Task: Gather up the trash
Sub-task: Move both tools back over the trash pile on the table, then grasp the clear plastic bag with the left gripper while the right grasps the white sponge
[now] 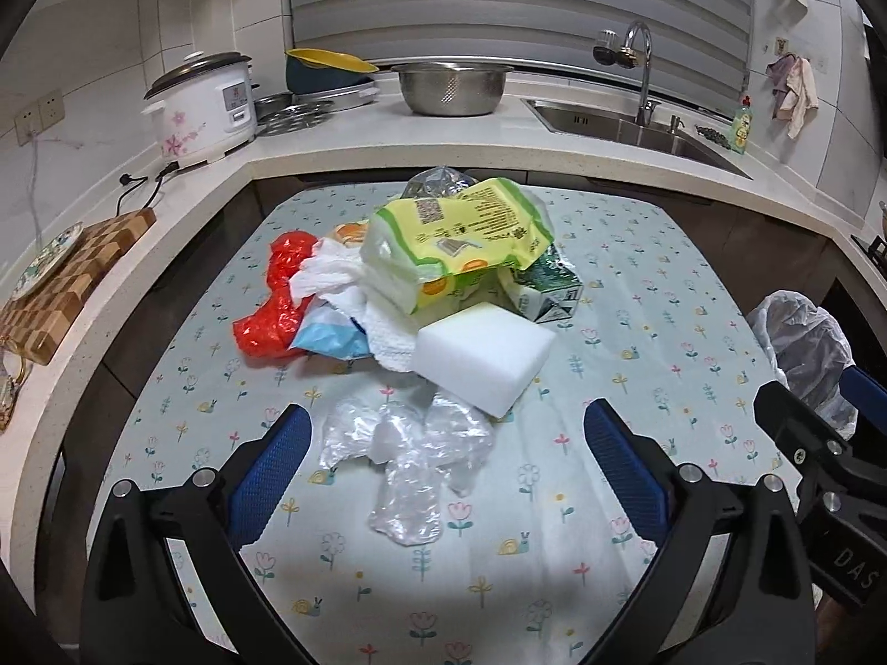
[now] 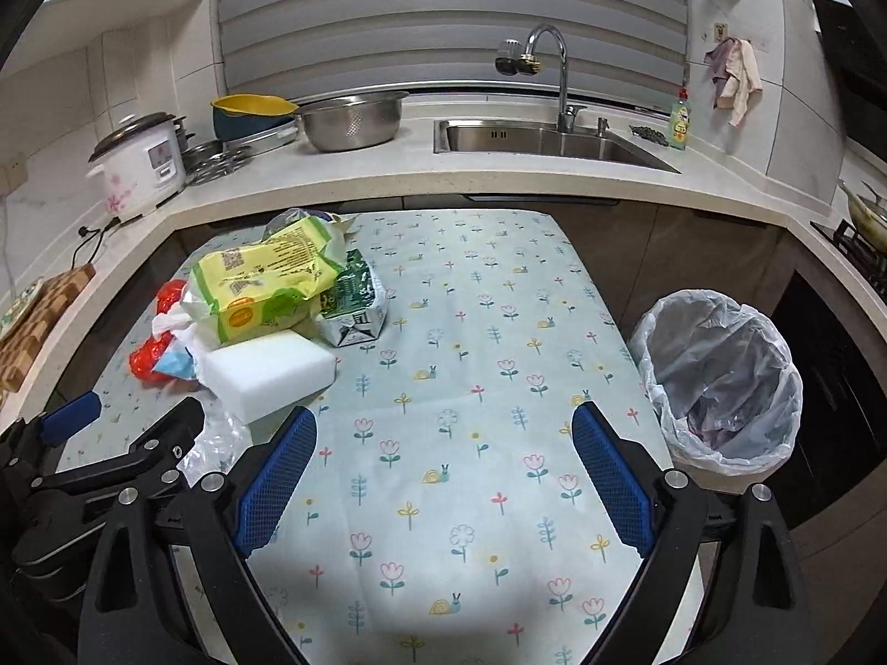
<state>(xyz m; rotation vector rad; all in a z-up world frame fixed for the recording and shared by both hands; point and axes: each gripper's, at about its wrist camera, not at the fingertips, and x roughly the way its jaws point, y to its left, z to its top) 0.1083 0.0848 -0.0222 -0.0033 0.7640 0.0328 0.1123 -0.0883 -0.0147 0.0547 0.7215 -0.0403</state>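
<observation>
A heap of trash lies on the flowered tablecloth (image 1: 637, 332). It holds a yellow-green tissue pack (image 1: 460, 238), a white foam block (image 1: 482, 354), a green carton (image 1: 549, 288), a red plastic bag (image 1: 271, 299), white paper towels (image 1: 343, 288) and a blue wrapper (image 1: 327, 341). Crumpled clear plastic film (image 1: 410, 460) lies in front of the heap. My left gripper (image 1: 446, 410) is open, and the film sits loosely between its blue pads without touching them. My right gripper (image 2: 443, 414) is open over bare cloth, right of the heap (image 2: 266, 299).
A bin with a clear liner (image 2: 720, 382) stands off the table's right edge. Behind runs an L-shaped counter with a rice cooker (image 1: 205, 105), a steel colander (image 1: 452, 86), a sink (image 2: 554, 138) and a chequered board (image 1: 61, 288). A stove (image 2: 865, 244) is at far right.
</observation>
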